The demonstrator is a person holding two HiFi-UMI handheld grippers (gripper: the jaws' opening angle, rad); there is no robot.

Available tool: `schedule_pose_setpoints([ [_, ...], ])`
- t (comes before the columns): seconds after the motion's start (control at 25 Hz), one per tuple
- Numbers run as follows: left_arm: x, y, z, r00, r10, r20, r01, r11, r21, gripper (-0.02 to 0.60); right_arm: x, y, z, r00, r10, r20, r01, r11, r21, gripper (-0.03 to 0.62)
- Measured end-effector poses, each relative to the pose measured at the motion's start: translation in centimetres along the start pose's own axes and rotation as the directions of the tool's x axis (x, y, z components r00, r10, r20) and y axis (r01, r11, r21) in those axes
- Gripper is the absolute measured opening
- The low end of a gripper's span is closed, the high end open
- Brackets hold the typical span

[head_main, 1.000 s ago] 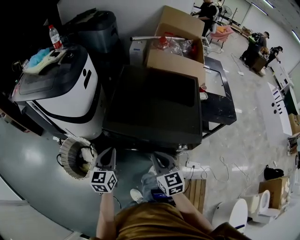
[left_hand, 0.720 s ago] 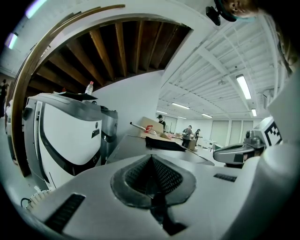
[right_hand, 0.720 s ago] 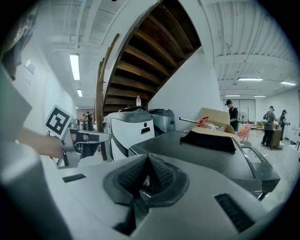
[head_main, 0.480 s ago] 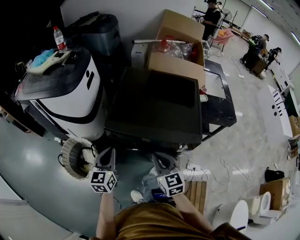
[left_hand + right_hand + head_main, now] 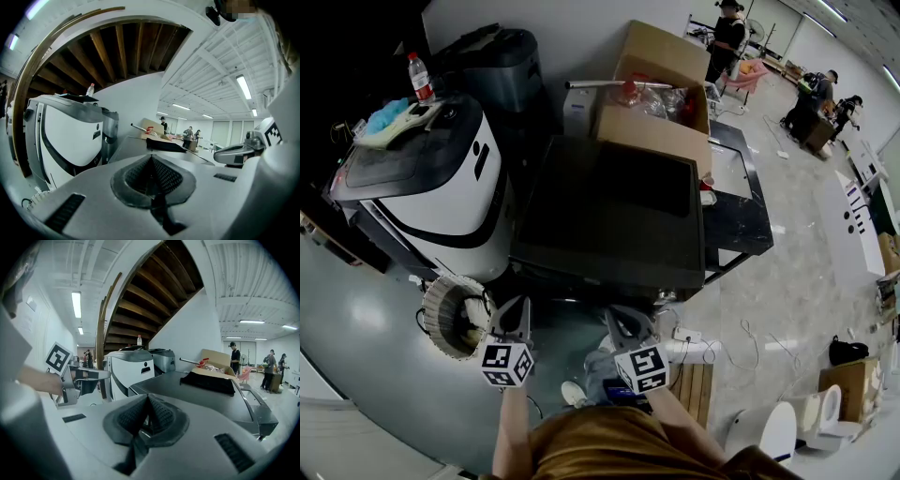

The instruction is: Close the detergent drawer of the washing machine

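I stand at the front of the dark washer (image 5: 609, 216), close to its near edge, with both grippers held low between that edge and my body. The left gripper (image 5: 518, 306) sits off the washer's front left corner and the right gripper (image 5: 616, 317) nearer the middle of the front. They are level with each other and clear of the washer.

In its own view the left gripper (image 5: 151, 158) has its pads pressed together with nothing between them. The right gripper (image 5: 147, 397) is the same, tips meeting and empty.

The drawer should be on the washer's front face, but that face drops away under the top's near edge in the head view. Both gripper views look across the top instead. So I cannot tell whether the drawer stands out or sits flush, and this pose would suit either one.

Either way, I judge the thing to do well is to see the front before committing: tip my head down and lower a gripper below the top's edge.

If the drawer does stand out, closed jaws suit the push. I would set the tips square on the middle of its face and press straight back along its slide. A push near one end may cock it and jam it. I would ease off once its face lines up with the panel around it.
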State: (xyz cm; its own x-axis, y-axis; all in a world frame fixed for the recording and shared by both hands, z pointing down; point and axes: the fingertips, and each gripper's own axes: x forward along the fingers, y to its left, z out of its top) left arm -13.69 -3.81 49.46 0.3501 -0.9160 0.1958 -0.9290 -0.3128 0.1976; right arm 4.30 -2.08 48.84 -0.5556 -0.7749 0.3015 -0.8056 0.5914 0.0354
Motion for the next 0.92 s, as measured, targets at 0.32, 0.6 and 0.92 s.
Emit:
schedule_pose_setpoints([
  [0.32, 0.2, 0.2, -0.2, 1.0, 0.001, -0.008, -0.001, 1.0, -0.007, 0.025, 0.1, -0.2, -0.2, 1.0, 0.002, -0.011, -0.002, 1.0, 0.004, 0.012],
  [0.6, 0.4, 0.2, -0.5, 1.0, 0.003, -0.013, -0.003, 1.0, -0.011, 0.025, 0.2, -0.5, -0.3, 1.0, -0.001, -0.015, 0.001, 1.0, 0.005, 0.012],
  [0.92, 1.0, 0.3, -0.6, 1.0, -0.001, -0.014, 0.001, 1.0, -0.009, 0.025, 0.5, -1.0, -0.3, 1.0, -0.006, -0.013, 0.007, 1.0, 0.008, 0.012],
])
